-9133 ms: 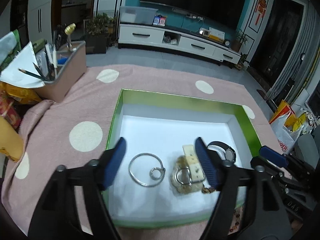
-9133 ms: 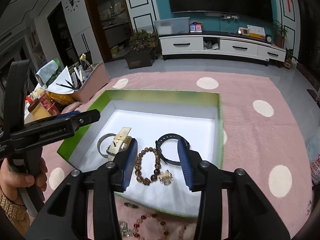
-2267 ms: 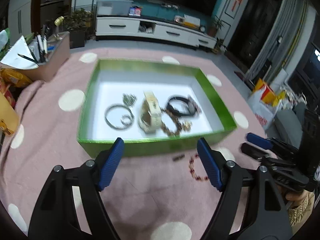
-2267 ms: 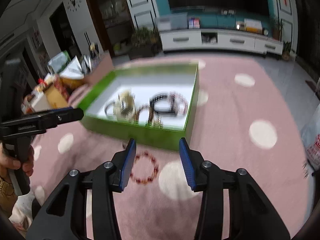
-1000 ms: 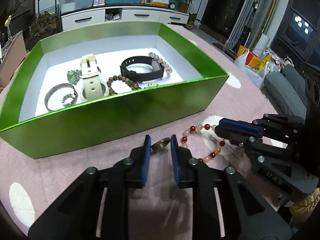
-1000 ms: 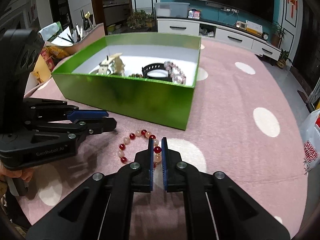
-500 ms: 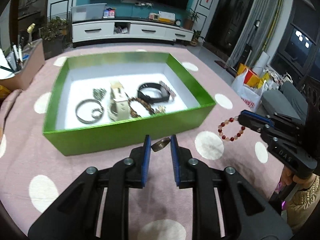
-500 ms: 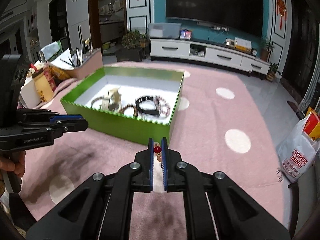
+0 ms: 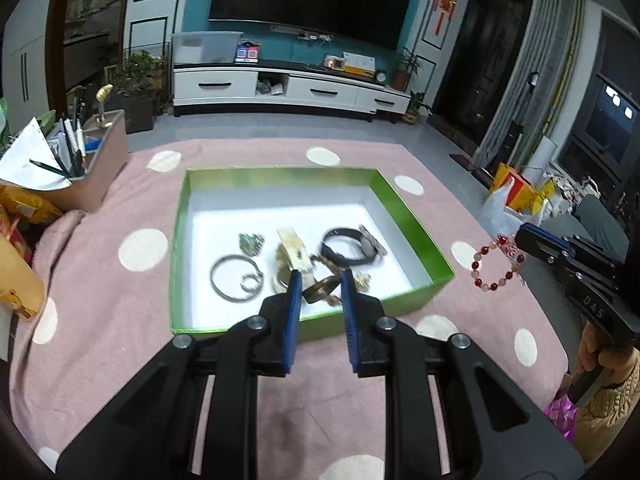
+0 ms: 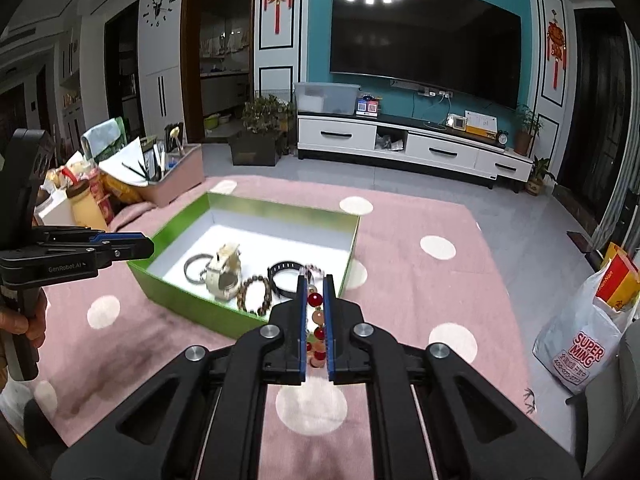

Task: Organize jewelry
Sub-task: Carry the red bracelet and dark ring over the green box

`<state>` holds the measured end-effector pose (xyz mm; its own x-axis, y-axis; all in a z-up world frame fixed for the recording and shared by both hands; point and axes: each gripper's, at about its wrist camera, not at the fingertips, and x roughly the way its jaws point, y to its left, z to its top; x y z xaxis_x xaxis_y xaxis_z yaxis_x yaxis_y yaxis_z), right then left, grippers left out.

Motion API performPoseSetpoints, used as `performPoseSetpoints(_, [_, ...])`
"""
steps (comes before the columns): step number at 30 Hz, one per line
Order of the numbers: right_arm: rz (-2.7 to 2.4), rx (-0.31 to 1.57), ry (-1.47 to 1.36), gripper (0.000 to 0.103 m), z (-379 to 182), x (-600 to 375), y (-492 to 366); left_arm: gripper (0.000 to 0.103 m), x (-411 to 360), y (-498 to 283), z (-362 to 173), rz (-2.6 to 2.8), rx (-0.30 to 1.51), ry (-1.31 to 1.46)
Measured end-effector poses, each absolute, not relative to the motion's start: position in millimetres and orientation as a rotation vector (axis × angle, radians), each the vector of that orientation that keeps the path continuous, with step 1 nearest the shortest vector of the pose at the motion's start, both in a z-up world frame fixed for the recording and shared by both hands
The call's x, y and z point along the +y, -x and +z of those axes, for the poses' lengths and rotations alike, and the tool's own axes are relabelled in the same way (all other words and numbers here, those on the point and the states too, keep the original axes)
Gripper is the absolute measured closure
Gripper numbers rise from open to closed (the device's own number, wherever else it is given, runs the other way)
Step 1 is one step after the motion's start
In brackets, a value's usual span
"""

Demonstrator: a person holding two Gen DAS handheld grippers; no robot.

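Left gripper pinches a small stiff ring at frame centre over the box. Right gripper clamps a light, floppy bracelet; likely slippery, best pinched across beads.

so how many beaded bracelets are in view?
2. The red-and-pale beaded bracelet hangs from the right gripper, outside the box. The brown beaded bracelet lies in the green box. Others may be hidden.

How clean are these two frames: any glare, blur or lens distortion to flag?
Left wrist view: strong fisheye bending at the edges, the white floor of the green box blown out, the ring between the jaws slightly soft. Right wrist view: ceiling lights glare on the TV, dark vignette in the corners.
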<state>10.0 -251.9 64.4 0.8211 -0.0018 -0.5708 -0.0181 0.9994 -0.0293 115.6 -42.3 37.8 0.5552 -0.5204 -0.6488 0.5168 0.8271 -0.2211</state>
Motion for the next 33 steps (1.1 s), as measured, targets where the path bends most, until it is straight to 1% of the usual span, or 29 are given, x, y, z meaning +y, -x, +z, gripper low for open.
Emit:
performPoseSetpoints(5, [0.019,0.596,0.030,0.096,73.1,-252.5,-24.2,0.084,-33.4,-139.6,41.3,-0.580,0.780,0.056])
performPoseSetpoints(16, [0.043,0.589,0.045,0.096,81.0,-247.9,-63.9,0.084,-38.7,-181.5,37.9,-0.531,0.791,0.067])
performPoseSetpoints(26, [0.090,0.615,-0.007,0.096,75.3,-243.0,-108.2,0.084,-46.4,-215.5,22.4,-0.503,0.822,0.069])
performPoseSetpoints(33, [0.117,0.658,-0.040,0.096,60.9,-238.2,-138.1,0.084,-47.9,-232.4,4.3,-0.493,0.859,0.082])
